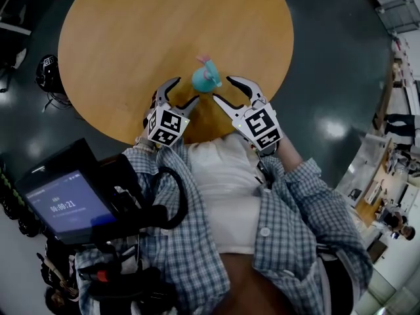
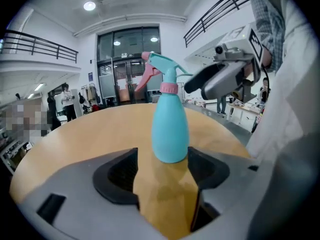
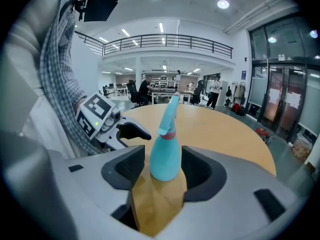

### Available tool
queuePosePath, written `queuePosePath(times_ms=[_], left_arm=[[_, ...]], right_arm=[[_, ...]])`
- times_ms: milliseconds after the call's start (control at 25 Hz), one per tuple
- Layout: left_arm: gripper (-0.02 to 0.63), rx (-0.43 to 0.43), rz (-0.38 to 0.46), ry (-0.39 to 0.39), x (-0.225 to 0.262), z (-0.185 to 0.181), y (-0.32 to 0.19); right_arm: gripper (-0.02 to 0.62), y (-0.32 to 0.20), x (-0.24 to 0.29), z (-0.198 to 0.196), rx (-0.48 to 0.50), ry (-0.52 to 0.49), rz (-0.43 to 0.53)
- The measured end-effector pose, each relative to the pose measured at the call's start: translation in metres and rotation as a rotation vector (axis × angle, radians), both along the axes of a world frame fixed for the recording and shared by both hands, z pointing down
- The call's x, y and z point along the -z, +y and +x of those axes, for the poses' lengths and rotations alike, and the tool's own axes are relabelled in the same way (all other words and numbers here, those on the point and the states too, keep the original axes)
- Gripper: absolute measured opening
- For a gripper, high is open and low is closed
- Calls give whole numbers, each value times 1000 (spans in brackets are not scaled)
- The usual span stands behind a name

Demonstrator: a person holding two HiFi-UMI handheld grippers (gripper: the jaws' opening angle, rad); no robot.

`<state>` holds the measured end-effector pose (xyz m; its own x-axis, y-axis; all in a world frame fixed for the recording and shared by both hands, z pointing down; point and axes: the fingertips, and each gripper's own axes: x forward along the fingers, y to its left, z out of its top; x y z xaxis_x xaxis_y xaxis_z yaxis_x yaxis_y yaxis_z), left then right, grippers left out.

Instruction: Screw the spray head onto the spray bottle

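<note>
Bottle position: the spray bottle stood upright on the round wooden worktop, near the edge closest to me. The spray head sat on top of the turquoise body, with a pink collar at the neck and a pink trigger under the nozzle. From these views I could not tell how far the head was screwed down.

Left tongs: released. In the left gripper view both jaws stood apart with the base of the bottle just ahead of their tips. The pad on one side was clear of the bottle; the other came very near it, with no visible pressure.

Right tongs: released. In the right gripper view the bottle stood between the jaw tips, with each pad just beside its wall and neither clamped on it.

Relative layout: in the head view the two tongs flanked the bottle, one on each side, with their tips pointed inward toward it. Each gripper view showed the opposite tongs beyond the bottle.
</note>
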<state>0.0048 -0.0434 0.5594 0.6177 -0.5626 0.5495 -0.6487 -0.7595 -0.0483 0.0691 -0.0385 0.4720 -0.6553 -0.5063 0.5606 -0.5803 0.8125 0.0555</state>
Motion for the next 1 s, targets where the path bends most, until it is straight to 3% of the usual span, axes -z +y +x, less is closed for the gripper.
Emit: queuePosePath(times_ms=[80,160,200,240,400,720,1000], left_arm=[[253,48,7,-1,2,-12,-2],[138,96,12,-10,1,-22,-3],[43,125,13,-13,1,-28,-4],[6,154,12,-10,1,-32,-5],[6,209,1,13,3,-38,-4],[6,159,-6,-11,0,-28,5],[6,157,-15,-11,-2,-27,9]], right_arm=[[215,6,-9,8,-27,17,-11],[86,7,-17,15,-80,36,-12],[36,6,-20,18,-110,36,-15],[-1,5,-22,20,-137,27,-21],[-5,2,-29,21,-183,-14,-28],[-5,1,-46,26,-244,-28,-74],[-5,10,-57,19,-220,-14,-124]])
